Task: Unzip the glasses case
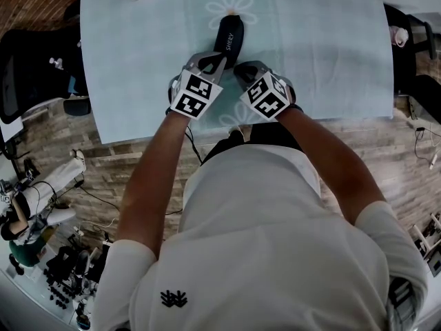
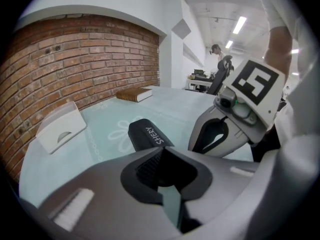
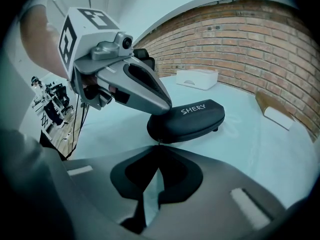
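- Glasses case (image 1: 229,38), the black oval zip-up one with white lettering, lies flat on the pale teal daisy-print tablecloth (image 1: 317,47). It's right in front of you, near the table's front edge, with its near end pointing at both tools.
- Your left gripper (image 1: 219,59) has its jaws together. The tips sit on top of the glasses case's near end, which shows best in the right gripper view (image 3: 162,109).
- Your right gripper (image 1: 238,66) is pinched closed too, down low at that same end. A tiny dark bit sits at the tips (image 3: 157,145). It looks like the zipper pull (image 3: 156,142), but it's too small to be sure.
- Both grippers are just beside each other, nearly touching.
- A white open tray (image 2: 57,129) sits further back on the cloth, well apart from the case, and a brown book (image 2: 134,95) lies at the far end.
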Demonstrator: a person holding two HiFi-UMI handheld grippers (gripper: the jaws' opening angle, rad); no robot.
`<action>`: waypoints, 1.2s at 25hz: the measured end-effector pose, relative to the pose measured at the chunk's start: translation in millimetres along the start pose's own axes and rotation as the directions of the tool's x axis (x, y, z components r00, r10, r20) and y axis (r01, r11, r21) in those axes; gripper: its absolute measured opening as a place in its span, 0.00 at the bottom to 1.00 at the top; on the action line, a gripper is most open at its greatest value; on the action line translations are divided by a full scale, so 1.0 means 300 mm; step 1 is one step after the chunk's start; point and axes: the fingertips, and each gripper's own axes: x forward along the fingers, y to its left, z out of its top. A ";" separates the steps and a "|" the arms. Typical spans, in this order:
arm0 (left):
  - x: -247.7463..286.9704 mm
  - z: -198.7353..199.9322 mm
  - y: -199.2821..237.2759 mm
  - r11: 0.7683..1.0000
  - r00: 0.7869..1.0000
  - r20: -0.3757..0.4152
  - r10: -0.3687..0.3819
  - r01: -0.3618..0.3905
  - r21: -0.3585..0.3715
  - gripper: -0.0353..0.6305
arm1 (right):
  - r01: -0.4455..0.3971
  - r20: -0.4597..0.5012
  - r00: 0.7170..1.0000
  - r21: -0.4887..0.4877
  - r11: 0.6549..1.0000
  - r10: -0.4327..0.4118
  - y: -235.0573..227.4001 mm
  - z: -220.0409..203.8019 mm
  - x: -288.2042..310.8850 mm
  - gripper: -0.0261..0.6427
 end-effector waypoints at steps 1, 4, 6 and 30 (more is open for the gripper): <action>0.000 0.000 0.001 1.000 1.000 0.000 0.002 -0.002 0.009 0.13 | -0.003 0.000 1.000 0.004 1.000 0.003 -0.003 0.001 -0.001 0.04; 0.000 -0.004 0.000 1.000 1.000 -0.011 0.010 -0.010 0.030 0.13 | -0.007 0.003 1.000 0.007 1.000 0.007 -0.010 -0.001 -0.005 0.04; -0.001 -0.004 -0.002 0.999 1.000 -0.018 0.016 -0.015 0.045 0.13 | -0.010 0.005 1.000 0.005 1.000 0.010 -0.013 -0.001 -0.008 0.04; -0.003 -0.008 -0.001 0.998 0.999 -0.037 0.031 -0.030 0.046 0.13 | -0.017 0.024 1.000 0.000 1.000 0.017 -0.134 0.002 -0.035 0.04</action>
